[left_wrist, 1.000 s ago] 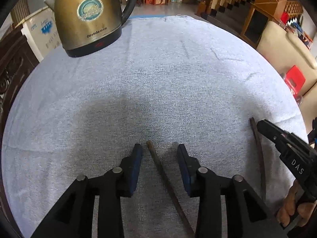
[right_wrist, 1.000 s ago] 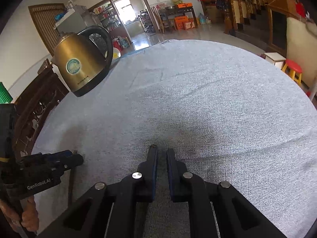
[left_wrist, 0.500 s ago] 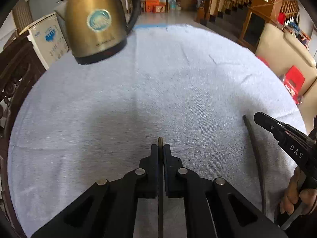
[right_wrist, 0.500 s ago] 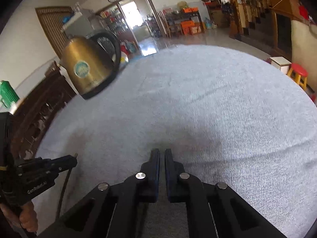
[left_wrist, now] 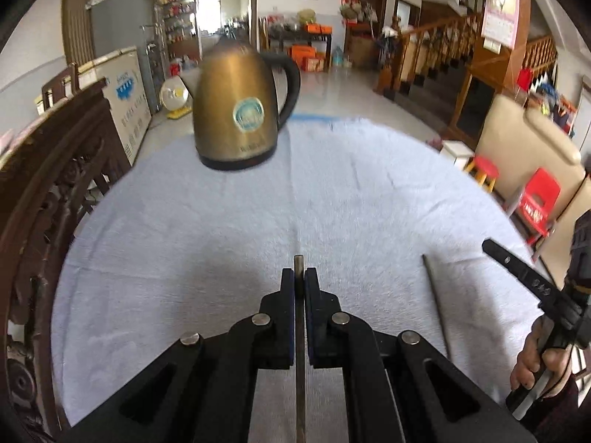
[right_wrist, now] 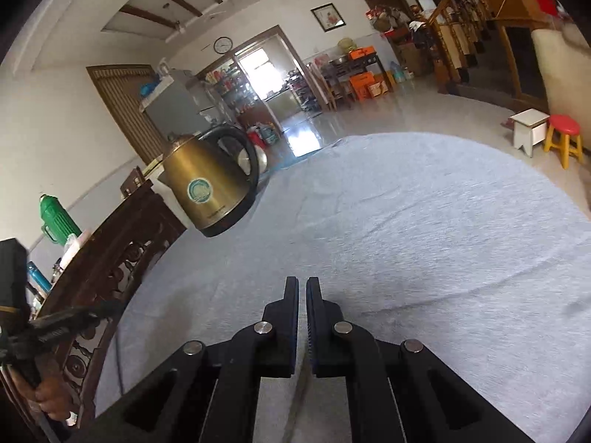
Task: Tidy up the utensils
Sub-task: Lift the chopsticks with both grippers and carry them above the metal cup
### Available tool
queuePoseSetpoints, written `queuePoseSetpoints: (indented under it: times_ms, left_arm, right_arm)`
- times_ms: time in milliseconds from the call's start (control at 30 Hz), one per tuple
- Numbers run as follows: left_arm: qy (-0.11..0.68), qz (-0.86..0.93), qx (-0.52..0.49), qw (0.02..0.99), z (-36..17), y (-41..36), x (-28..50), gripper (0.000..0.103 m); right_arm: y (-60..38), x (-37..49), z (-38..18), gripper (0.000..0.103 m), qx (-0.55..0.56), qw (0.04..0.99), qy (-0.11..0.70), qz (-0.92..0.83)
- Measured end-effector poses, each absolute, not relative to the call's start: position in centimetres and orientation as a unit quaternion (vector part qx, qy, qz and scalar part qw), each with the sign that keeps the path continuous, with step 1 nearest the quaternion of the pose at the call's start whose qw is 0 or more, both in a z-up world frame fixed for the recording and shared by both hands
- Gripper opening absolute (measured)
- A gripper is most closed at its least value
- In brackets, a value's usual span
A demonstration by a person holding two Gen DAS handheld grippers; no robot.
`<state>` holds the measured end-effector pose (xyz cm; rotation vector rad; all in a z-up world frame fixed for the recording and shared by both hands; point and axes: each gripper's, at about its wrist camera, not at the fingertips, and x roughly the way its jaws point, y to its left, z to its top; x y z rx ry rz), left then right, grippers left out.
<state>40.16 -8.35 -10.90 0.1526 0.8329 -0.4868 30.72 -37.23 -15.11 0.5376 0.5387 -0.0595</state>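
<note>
My left gripper (left_wrist: 299, 277) is shut on a dark brown chopstick (left_wrist: 298, 263) whose tip pokes out between the pads; it is held above the grey cloth. A second chopstick (left_wrist: 434, 302) shows in the left wrist view under my right gripper (left_wrist: 491, 246). In the right wrist view my right gripper (right_wrist: 302, 284) is shut on that thin chopstick (right_wrist: 303, 380), seen only as a sliver between the pads. My left gripper (right_wrist: 107, 308) appears at the far left there, blurred.
A brass-coloured electric kettle (left_wrist: 236, 107) stands at the far left of the round table covered in grey cloth (left_wrist: 369, 184). A carved wooden chair back (left_wrist: 48, 170) lines the left edge. Stools (right_wrist: 563, 136) and a sofa stand beyond the table on the right.
My left gripper closed on the chopstick and lifted it off the cloth. Both grippers have risen and tilted up, so more of the room shows.
</note>
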Motion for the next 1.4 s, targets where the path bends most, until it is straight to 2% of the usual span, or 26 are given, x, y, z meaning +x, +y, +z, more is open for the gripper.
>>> queuePoseSetpoints:
  times_ms: [167,200,233,300,367,433,533,567,633,667,800,967,1400]
  left_arm:
    - [0.380,-0.236,0.057,0.893,-9.2,-6.7,38.6,0.005]
    - [0.378,-0.235,0.054,0.894,-9.1,-6.4,38.3,0.005]
    - [0.377,-0.235,0.049,0.895,-8.9,-6.0,38.1,0.005]
    - [0.375,-0.236,0.042,0.896,-8.7,-5.4,37.7,0.005]
    - [0.370,-0.236,0.038,0.898,-8.3,-4.8,37.0,0.005]
    - [0.362,-0.237,0.035,0.901,-7.6,-4.2,36.4,0.005]
    - [0.343,-0.241,0.032,0.907,-6.3,-2.9,34.9,0.005]
    - [0.334,-0.242,0.031,0.910,-5.8,-2.5,34.1,0.005]
    - [0.322,-0.243,0.030,0.914,-5.1,-1.9,33.0,0.005]
    - [0.316,-0.243,0.028,0.917,-4.7,-1.4,32.3,0.005]
    - [0.298,-0.242,0.018,0.923,-3.6,-0.1,30.2,0.005]
    - [0.276,-0.239,0.013,0.931,-2.5,0.8,27.6,0.005]
    - [0.249,-0.239,-0.031,0.938,-0.5,2.4,22.7,0.005]
  right_arm:
    - [-37.8,32.9,-15.4,0.011,0.267,0.900,0.345,-0.021]
    - [-37.9,33.8,-15.7,0.024,0.269,0.893,0.362,-0.017]
    - [-37.8,34.8,-16.0,0.043,0.265,0.887,0.379,-0.012]
    - [-37.3,36.6,-16.5,0.057,0.247,0.874,0.417,-0.015]
    - [-36.5,38.4,-16.7,0.055,0.228,0.869,0.438,-0.007]
    - [-35.4,40.0,-16.7,0.040,0.193,0.866,0.462,-0.019]
    - [-33.5,42.4,-17.5,0.030,0.138,0.846,0.513,-0.037]
    - [-33.1,42.7,-17.8,0.030,0.128,0.842,0.523,-0.043]
    - [-32.0,43.4,-17.9,0.015,0.090,0.842,0.528,-0.060]
    - [-31.6,43.4,-17.9,0.010,0.077,0.844,0.526,-0.069]
    - [-31.5,42.4,-17.8,0.007,0.084,0.849,0.518,-0.068]
    - [-33.8,37.6,-15.6,0.007,0.129,0.871,0.468,-0.074]
    - [-35.8,21.6,-4.9,0.007,0.193,0.940,0.271,-0.081]
